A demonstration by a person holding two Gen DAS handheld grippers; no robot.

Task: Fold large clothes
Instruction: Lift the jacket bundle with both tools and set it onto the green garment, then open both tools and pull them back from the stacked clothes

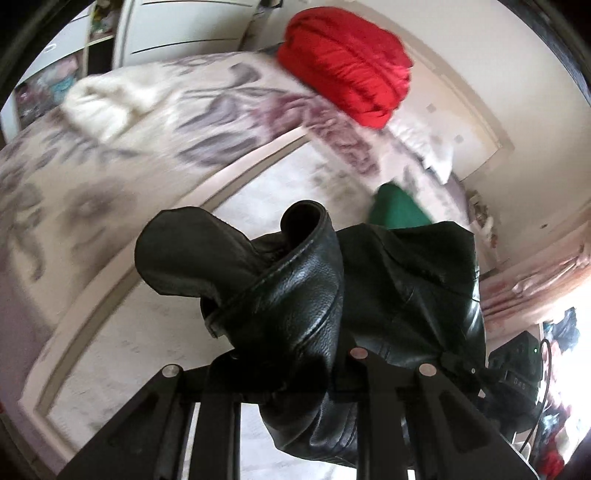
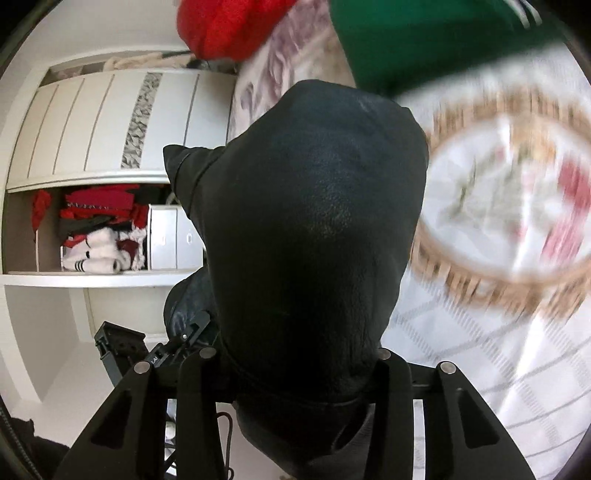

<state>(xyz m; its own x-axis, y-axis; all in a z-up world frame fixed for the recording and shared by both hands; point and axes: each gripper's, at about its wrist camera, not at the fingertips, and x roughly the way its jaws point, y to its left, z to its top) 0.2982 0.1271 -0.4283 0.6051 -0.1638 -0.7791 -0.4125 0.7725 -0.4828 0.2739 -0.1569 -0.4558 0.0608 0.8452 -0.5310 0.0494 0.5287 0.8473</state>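
While my left tongs clamp a fold of the black leather jacket, the garment bunches up over the fingers, a rolled edge standing above them and the rest draping down and to the right. Far left in that view, a cream garment lies on the floral bedspread; a red garment sits in a heap at the far end of the bed, against the pale wall. A green garment shows just behind the jacket, with pale carpet below.

From my right wrist, an open wardrobe stands at left, its shelf stuffed with red and white clothes. My right tongs grip a thicker wad of the same jacket, which fills the middle of the view and hides the fingertips. Red cloth and green cloth lie beyond it; blurred patterned fabric lies at right.
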